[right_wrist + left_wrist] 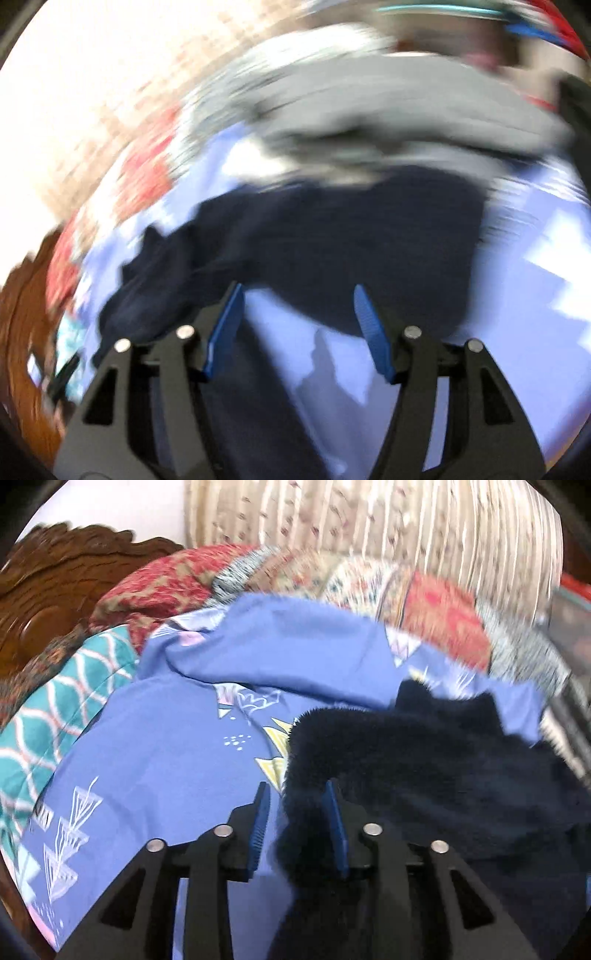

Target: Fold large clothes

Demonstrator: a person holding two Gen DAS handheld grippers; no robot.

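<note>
A dark navy fleece garment [424, 768] lies crumpled on a blue patterned bedsheet [166, 746]. My left gripper [297, 794] has its jaws partly closed around an edge of the navy fabric, which fills the gap between the blue pads. In the blurred right wrist view the same navy garment [332, 243] lies ahead on the blue sheet [535, 266]. My right gripper [299, 295] is open and empty just above it, with sheet showing between its fingers.
A carved wooden headboard [48, 590] stands at the left. Red patterned quilts [166, 579] and a teal wave-print cloth [48, 716] lie behind the sheet. A striped curtain [369, 517] hangs at the back. A grey cloth [369, 103] lies beyond the navy garment.
</note>
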